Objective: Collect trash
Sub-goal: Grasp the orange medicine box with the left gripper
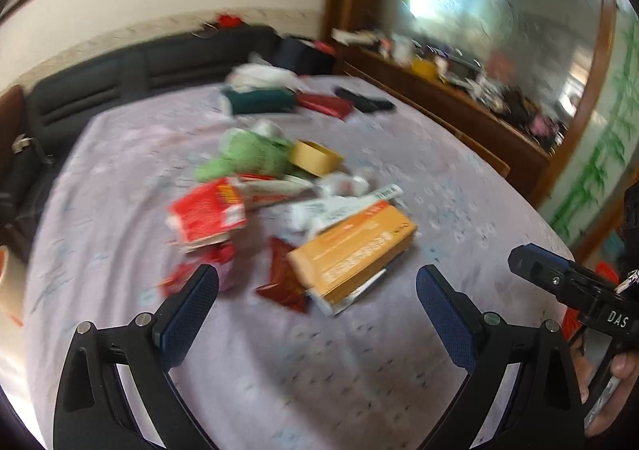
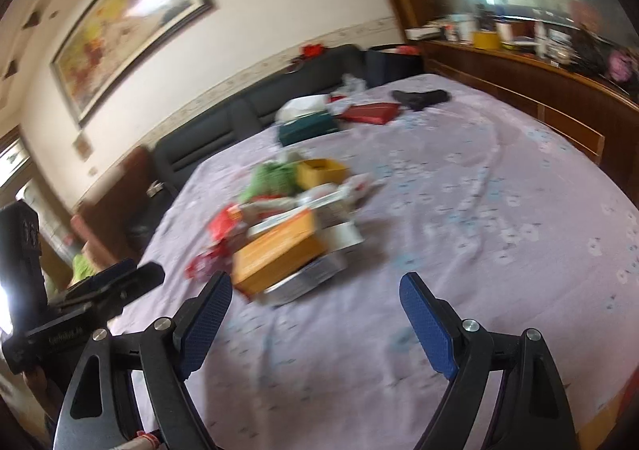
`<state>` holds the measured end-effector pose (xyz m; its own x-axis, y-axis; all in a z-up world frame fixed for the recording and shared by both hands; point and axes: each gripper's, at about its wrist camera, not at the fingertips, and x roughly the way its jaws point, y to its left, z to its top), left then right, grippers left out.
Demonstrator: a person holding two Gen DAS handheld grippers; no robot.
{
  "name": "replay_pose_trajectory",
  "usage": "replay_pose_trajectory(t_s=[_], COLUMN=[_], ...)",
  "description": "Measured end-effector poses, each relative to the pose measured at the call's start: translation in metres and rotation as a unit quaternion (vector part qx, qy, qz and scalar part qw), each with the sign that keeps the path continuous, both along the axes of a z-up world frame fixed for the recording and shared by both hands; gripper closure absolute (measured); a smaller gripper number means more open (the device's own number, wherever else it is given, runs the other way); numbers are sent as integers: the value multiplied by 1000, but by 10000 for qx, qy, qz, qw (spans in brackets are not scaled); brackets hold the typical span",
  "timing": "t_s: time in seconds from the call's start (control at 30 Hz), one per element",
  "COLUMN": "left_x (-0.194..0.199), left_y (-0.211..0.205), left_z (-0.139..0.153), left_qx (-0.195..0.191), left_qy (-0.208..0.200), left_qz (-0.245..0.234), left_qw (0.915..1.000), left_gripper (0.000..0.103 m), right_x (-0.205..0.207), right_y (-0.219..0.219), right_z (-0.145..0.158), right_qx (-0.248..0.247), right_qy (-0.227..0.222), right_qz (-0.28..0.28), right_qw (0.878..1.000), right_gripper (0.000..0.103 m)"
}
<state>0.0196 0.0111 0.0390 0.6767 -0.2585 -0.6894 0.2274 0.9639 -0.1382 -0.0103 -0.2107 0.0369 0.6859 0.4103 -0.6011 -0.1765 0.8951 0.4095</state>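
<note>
"DAS" is printed on the right hand-held gripper.

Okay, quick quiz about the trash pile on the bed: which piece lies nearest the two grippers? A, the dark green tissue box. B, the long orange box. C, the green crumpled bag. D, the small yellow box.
B: the long orange box sits at the near edge of the pile, just ahead of the open left gripper and open right gripper.

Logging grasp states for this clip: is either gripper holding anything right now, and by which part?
Nothing is held. The left gripper and right gripper both have open, bare jaws short of the trash pile on the bed.
</note>
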Motion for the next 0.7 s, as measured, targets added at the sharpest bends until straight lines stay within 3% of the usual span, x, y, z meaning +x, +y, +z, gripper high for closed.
replay_pose_trajectory(t_s=[0.13,0.27,0.33,0.37,0.5,0.7], left_x=[49,78,77,74,62,43], left_y=[-25,-40,-44,-47,-54,-54], left_z=[-24,-46,-51,-52,-49,-44], left_qx=[-26,425,425,375,470,351], left_qy=[525,830,920,946,897,877], left_qz=[-758,-797,-914,-1029,-999,-953], left_qw=[9957,9924,9906,9895,9898,9910], left_gripper=[5,5,6,9,51,55], right_x=[9,12,13,14,12,9], right_y=[-27,-42,-47,-48,-53,-49], right_z=[-14,-26,-30,-32,-32,-35], right_qx=[135,311,367,358,384,396], right_qy=[193,293,286,257,173,174], right_qz=[-338,-435,-431,-440,-439,-334], right_qw=[9992,9981,9980,9981,9981,9985], right_gripper=[14,14,14,14,14,14])
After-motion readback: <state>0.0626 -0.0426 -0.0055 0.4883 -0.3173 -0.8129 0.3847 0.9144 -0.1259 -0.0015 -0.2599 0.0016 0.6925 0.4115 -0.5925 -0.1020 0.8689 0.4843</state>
